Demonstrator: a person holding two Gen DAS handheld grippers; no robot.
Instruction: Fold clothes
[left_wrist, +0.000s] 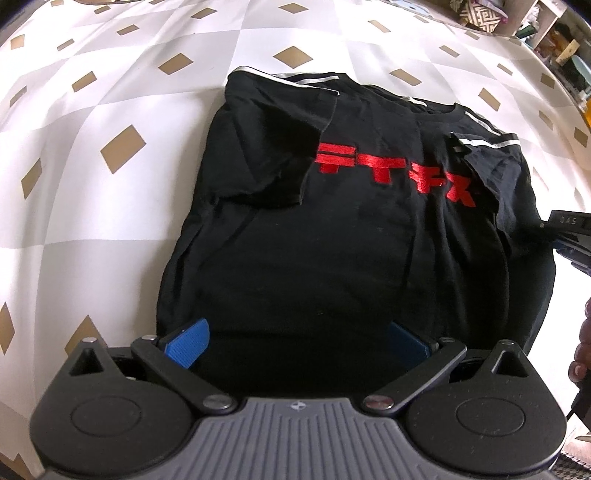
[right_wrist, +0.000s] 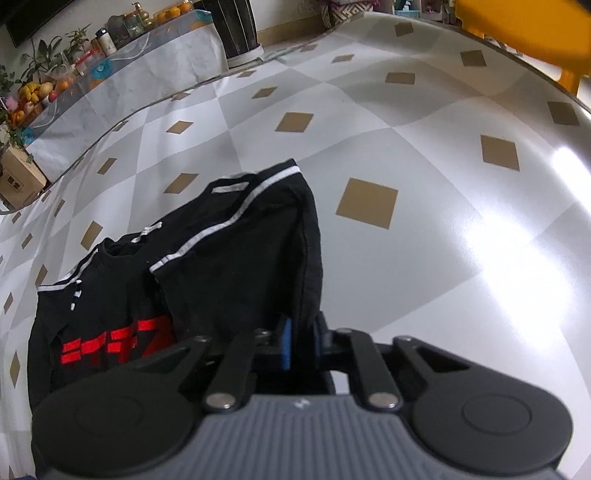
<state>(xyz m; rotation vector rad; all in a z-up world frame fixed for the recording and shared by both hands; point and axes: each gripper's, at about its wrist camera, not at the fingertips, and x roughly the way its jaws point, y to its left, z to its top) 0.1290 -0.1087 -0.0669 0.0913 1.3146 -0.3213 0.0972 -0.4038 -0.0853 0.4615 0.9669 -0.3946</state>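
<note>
On the white and grey floor with tan diamond patches lies a black T-shirt, front up, red block lettering across its chest. Both sleeves are folded inward over the body: one sleeve covers the start of the lettering, the other sleeve lies over the opposite shoulder. White stripes run along the shoulders and sleeve edges.

From the left wrist view, the left gripper sits at the shirt's bottom hem with its jaws spread wide, blue pads resting on or just above the cloth, one at each side of the hem's middle; nothing is pinched between them.

From the right wrist view, the right gripper is clamped on the side edge of the T-shirt near the folded sleeve, a ridge of black fabric rising up from between its blue pads. The same gripper shows at the edge of the left view, beside the shirt's side, with a person's fingers below it.

Beyond the shirt, a low ledge runs along the floor's far side, bearing fruit, potted plants and bottles, with a dark ribbed vase standing nearby.
</note>
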